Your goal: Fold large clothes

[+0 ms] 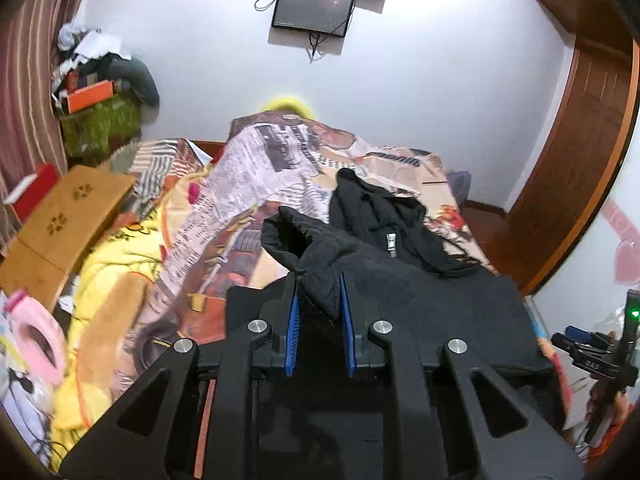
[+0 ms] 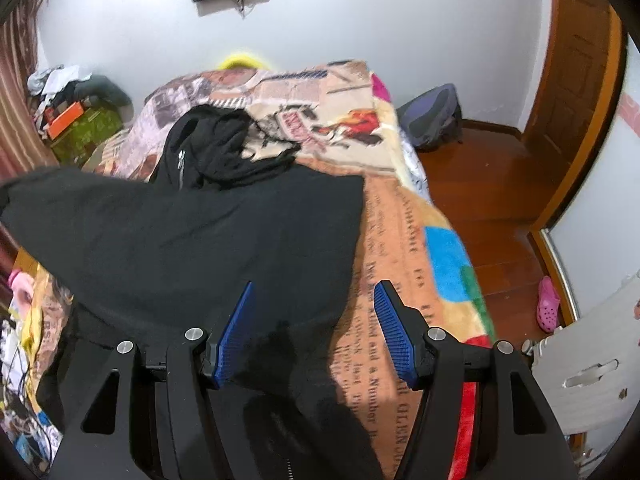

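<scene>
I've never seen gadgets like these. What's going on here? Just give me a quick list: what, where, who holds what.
garment: black jacket, spread on the bed, hood end farthest away
surface: bed with patterned blanket
left gripper: fingers shut on a bunched fold of the jacket, lifted
right gripper: fingers open, above the jacket's near edge, holding nothing
zipper: visible near the hood
nearby: wooden tray on the bed's left side
</scene>
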